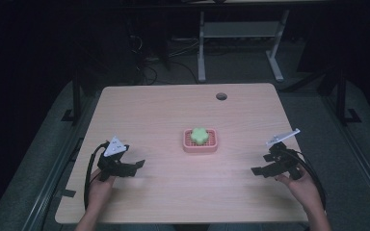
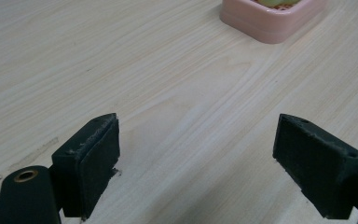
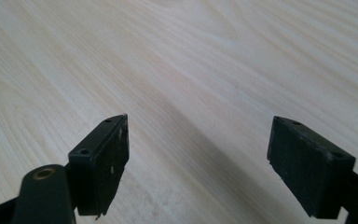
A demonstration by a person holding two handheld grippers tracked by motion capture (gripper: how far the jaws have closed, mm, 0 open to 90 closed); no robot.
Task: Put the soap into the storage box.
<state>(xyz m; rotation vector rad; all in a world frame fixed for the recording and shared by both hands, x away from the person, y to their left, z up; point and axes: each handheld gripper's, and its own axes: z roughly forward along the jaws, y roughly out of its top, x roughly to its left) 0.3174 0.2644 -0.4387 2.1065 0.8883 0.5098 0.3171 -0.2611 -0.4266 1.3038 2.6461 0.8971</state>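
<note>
A pink slotted dish point(image 1: 200, 146) sits near the middle of the wooden table point(image 1: 183, 108), with a green flower-shaped piece point(image 1: 200, 135) lying in it. My left gripper point(image 1: 136, 167) rests low at the table's left front, open and empty, its jaws turned toward the dish. In the left gripper view the gripper point(image 2: 198, 154) has bare wood between its jaws, and the dish point(image 2: 270, 21) shows at the top right. My right gripper point(image 1: 256, 171) rests at the right front, open and empty. In the right gripper view the gripper point(image 3: 198, 154) frames bare wood.
A round cable hole point(image 1: 221, 96) sits near the table's far edge. Beyond the table stand white desk legs point(image 1: 201, 48) and loose cables on a dark floor. Black cables trail from both grippers off the near edge.
</note>
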